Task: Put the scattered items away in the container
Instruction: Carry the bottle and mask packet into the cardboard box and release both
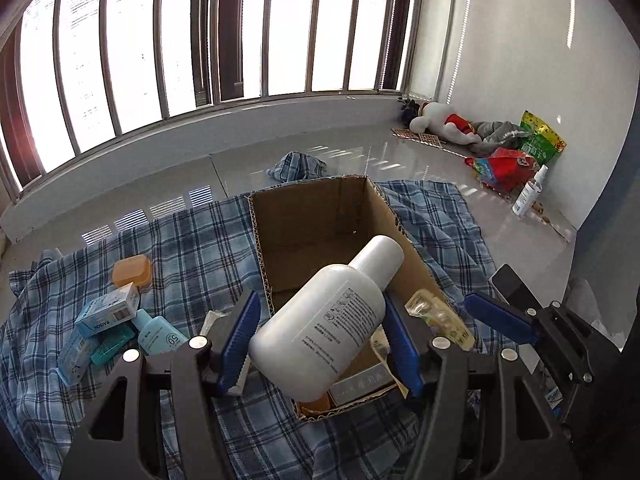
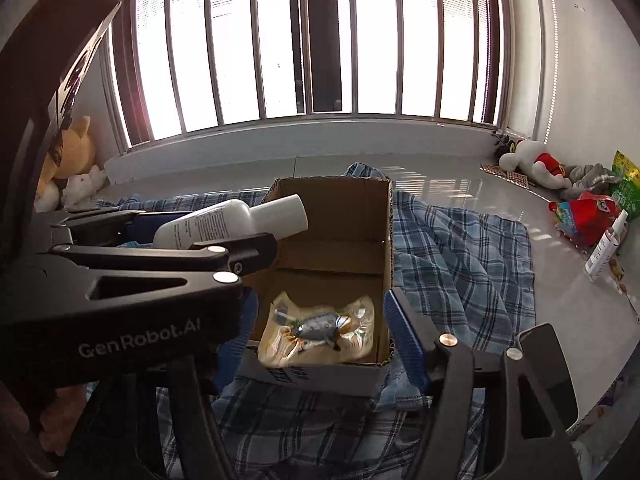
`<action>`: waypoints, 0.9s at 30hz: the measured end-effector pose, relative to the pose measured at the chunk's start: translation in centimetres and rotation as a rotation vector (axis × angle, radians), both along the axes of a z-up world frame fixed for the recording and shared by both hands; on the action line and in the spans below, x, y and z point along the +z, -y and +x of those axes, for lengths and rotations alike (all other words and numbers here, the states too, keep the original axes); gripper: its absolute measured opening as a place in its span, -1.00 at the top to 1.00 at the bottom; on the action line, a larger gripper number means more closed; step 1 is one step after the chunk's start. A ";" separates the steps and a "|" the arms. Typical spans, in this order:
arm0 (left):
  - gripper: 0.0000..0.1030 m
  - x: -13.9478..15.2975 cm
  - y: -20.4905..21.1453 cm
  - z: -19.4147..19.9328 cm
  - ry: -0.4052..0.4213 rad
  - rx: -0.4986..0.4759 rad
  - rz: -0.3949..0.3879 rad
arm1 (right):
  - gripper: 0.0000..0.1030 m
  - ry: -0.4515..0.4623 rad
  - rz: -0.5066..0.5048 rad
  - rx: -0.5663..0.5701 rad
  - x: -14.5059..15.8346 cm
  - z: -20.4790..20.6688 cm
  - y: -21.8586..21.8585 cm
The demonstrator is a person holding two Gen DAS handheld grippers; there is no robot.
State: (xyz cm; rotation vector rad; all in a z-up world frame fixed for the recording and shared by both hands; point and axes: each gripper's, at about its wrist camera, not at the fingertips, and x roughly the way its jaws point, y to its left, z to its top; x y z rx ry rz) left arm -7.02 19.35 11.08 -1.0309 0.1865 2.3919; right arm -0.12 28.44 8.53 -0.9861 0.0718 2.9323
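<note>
We see left gripper point(image 1: 320, 344) clamped on white lotion bottle point(image 1: 328, 320), held over cardboard box point(image 1: 320, 216) | right gripper point(image 2: 320, 332) jaws apart, empty, above clear packet point(image 2: 320, 332) lying in box | small boxes point(image 1: 108, 312), orange case point(image 1: 132, 272) left on plaid cloth point(image 1: 192, 248).

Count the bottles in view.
3: a white bottle in the left tongs, a teal bottle on the plaid cloth, a spray bottle by the wall. Others may be hidden.
</note>
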 end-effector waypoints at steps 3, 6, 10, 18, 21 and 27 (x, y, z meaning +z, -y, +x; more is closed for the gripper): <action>-0.26 -0.3 -0.1 0.0 0.007 0.002 -0.004 | -0.32 -0.005 0.005 -0.003 0.1 0.1 0.0; -0.40 -0.2 0.0 0.1 -0.004 0.011 -0.008 | -0.32 -0.006 0.006 -0.003 0.2 0.2 -0.1; -0.51 -0.1 0.9 0.4 -0.031 0.030 -0.015 | -0.32 -0.006 0.005 -0.001 0.2 0.3 -0.1; -0.53 -2.8 8.1 -1.5 0.008 0.198 -0.033 | -0.36 -0.003 0.018 0.031 -0.1 0.1 1.3; -0.53 -4.0 12.1 -2.6 0.027 0.289 -0.046 | -0.36 0.001 0.022 0.040 -0.2 -0.1 1.8; -0.53 -6.5 18.7 -4.2 0.014 0.455 -0.157 | -0.36 -0.009 0.031 0.128 -0.5 -0.1 4.1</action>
